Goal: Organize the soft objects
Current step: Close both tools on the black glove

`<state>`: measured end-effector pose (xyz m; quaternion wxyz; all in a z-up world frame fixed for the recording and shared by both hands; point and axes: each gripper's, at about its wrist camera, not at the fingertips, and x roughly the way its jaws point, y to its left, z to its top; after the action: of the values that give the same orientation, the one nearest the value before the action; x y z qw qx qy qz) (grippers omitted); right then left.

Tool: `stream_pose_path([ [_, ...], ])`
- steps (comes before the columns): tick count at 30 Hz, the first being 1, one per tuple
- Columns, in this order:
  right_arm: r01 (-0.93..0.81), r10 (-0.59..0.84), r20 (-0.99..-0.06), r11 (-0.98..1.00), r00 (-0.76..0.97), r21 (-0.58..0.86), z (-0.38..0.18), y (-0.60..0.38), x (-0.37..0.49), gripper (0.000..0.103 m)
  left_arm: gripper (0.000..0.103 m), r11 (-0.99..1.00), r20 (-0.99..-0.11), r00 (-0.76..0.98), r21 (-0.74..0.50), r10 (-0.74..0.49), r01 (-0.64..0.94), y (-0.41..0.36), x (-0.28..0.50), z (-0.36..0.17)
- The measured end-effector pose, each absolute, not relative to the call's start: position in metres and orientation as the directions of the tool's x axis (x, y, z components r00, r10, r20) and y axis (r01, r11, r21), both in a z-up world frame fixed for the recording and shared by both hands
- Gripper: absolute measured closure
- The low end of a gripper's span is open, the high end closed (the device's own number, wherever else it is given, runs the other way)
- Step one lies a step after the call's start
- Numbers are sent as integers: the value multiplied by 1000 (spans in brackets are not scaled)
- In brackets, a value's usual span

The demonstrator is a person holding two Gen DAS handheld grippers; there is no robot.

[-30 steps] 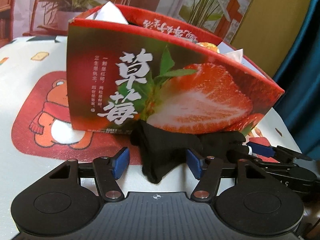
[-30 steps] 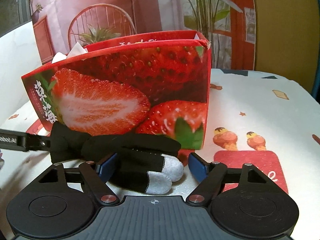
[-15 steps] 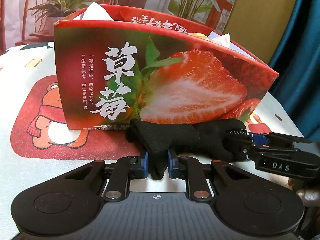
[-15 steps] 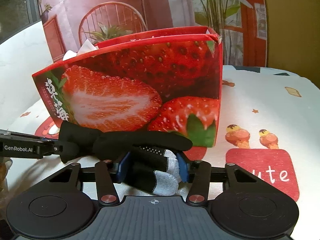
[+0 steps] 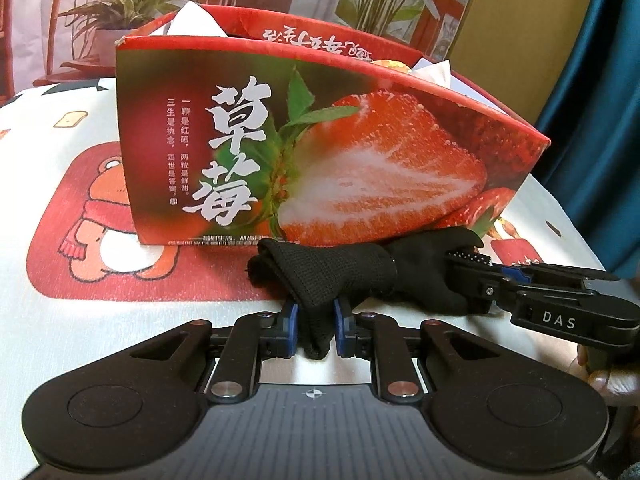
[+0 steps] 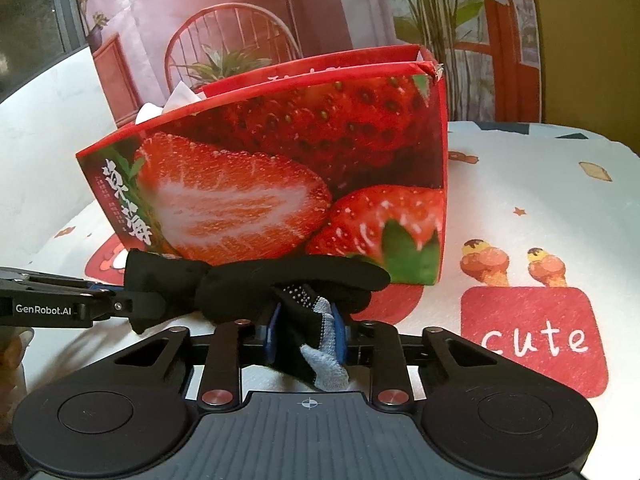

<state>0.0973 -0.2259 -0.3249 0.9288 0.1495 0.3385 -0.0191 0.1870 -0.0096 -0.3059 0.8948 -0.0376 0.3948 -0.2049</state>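
both jaws pinch one black glove (image 5: 340, 268) before one strawberry box (image 5: 320, 148).

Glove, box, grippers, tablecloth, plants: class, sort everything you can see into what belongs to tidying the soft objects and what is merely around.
Belongs to the job:
black glove
left hand-held gripper, shut on the glove's cuff end
right hand-held gripper, shut on its grey-tipped fingers
strawberry box, probably the container

Just around:
cartoon tablecloth
white paper in the box
plant backdrop
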Motion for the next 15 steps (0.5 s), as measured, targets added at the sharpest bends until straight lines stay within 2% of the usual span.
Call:
stream_pose_path([
  [15, 120, 78, -634, 957, 769, 263, -313, -216, 89, 90, 85, 907, -652, 635, -242, -414, 344, -2, 173, -289],
])
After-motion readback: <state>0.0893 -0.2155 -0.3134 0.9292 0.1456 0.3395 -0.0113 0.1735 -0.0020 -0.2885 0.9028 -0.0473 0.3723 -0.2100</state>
